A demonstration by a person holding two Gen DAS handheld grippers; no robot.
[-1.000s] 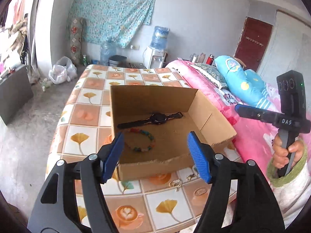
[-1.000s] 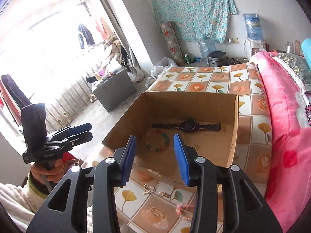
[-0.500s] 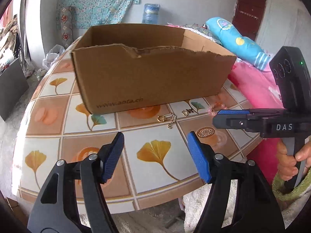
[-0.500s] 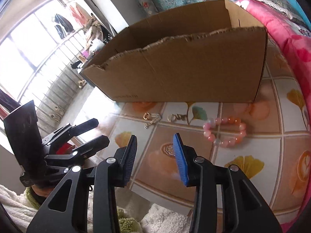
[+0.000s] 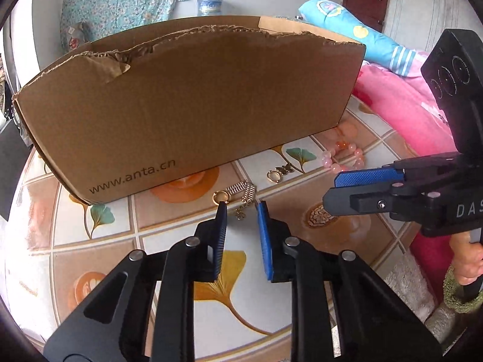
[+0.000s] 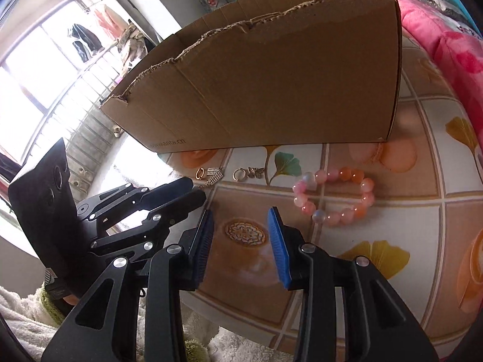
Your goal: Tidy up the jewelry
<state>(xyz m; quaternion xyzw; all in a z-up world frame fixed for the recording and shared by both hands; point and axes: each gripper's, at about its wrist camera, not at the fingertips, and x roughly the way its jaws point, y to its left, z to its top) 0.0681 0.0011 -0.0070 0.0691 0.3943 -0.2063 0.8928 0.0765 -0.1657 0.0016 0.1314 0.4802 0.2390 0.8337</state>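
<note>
A brown cardboard box (image 5: 193, 96) stands on the patterned table; its inside is hidden. In front of it lie a gold earring with a ladder-shaped drop (image 5: 241, 191), a second gold earring with a butterfly (image 5: 279, 172) and a pink bead bracelet (image 5: 342, 158). My left gripper (image 5: 241, 208) is low over the table, partly closed, its tips on either side of the first earring's dangling end. My right gripper (image 6: 240, 218) is open and empty, just short of the bracelet (image 6: 335, 197); it also shows in the left wrist view (image 5: 347, 190). Both earrings show in the right wrist view (image 6: 211, 173).
A bed with a pink quilt (image 5: 398, 96) runs along the table's right side, with a blue pillow (image 5: 356, 30) on it. The table's front edge (image 5: 241, 344) is close below my grippers. A window with railings (image 6: 60, 90) is on the left.
Both grippers have dropped from above the box to table level in front of it. My left gripper's jaws have narrowed around the first earring. The right gripper has come closer to the bracelet.
</note>
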